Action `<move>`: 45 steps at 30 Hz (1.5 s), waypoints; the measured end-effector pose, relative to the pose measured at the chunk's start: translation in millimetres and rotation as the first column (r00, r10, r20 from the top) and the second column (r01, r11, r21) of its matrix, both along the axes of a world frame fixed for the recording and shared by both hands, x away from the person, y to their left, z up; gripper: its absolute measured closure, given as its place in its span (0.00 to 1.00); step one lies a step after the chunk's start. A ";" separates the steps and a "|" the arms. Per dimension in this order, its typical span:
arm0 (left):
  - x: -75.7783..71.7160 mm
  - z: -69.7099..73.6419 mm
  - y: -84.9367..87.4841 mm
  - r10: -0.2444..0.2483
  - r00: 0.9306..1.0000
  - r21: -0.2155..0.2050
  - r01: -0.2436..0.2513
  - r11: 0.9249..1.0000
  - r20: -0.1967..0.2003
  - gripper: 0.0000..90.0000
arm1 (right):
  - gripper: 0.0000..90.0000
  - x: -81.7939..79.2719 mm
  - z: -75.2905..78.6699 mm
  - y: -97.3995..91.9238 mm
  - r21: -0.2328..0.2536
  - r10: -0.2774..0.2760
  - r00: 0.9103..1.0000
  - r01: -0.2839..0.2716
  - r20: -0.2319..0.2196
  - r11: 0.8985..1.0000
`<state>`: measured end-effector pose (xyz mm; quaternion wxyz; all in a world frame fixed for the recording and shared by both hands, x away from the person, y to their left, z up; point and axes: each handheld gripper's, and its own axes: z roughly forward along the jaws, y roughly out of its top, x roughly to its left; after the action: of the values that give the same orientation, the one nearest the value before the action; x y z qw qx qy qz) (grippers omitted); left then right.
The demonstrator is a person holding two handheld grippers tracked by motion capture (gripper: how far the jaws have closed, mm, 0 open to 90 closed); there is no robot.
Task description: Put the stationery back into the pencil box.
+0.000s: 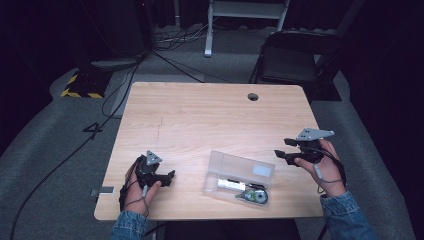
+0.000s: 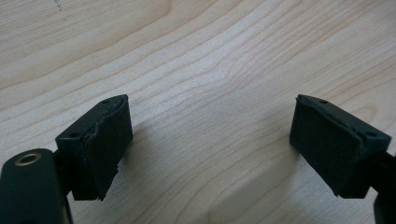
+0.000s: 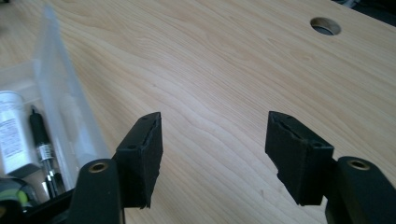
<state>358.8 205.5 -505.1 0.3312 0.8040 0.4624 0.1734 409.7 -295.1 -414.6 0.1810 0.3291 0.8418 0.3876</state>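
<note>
White-labelled tube [image 3: 14,135], print unreadable, lies in clear plastic case [image 1: 240,167].

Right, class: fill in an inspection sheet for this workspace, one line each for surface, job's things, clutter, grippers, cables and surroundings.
Surface: light wooden table, round hole near the far edge.
Job's things: clear plastic case, lid open, holding a white tube and a black pen; a green-and-black item at its near right corner.
Clutter: nothing seen.
Grippers: left gripper open over bare wood; right gripper open, to the right of the case, nothing between its jaws.
Cables: black cables on the floor, left.
Surroundings: folding chair, grey carpet.
</note>
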 end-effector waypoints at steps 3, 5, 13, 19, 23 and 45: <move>-0.1 0.0 -0.1 0.000 1.000 0.000 0.000 1.000 -0.001 0.15 | 0.42 3.7 -5.3 -8.1 -0.002 -0.034 0.999 0.034 -0.003 0.999; -0.1 0.0 -0.1 0.000 1.000 0.000 0.000 1.000 -0.001 0.15 | 0.42 5.6 -8.3 -12.0 -0.002 -0.052 0.999 0.052 -0.007 0.999; -0.1 0.2 0.0 -0.002 1.000 0.001 0.002 1.000 -0.003 0.15 | 0.42 14.5 -24.4 -25.1 -0.007 -0.109 0.994 0.109 -0.027 0.994; -0.1 0.2 0.0 -0.002 1.000 0.000 0.002 1.000 -0.004 0.15 | 0.42 19.9 -36.5 -32.0 -0.015 -0.134 0.990 0.133 -0.046 0.991; -0.1 0.0 -0.1 0.000 1.000 0.001 0.000 1.000 -0.001 0.15 | 0.42 21.8 -42.7 -34.6 -0.021 -0.146 0.988 0.145 -0.052 0.989; -0.1 0.1 -0.1 -0.001 1.000 0.000 0.001 1.000 -0.002 0.15 | 0.41 29.6 -72.5 -32.8 -0.053 -0.146 0.985 0.142 -0.089 0.988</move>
<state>358.7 205.5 -505.0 0.3306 0.8044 0.4624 0.1725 439.3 -327.9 -487.1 0.1770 0.4025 0.8321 0.3381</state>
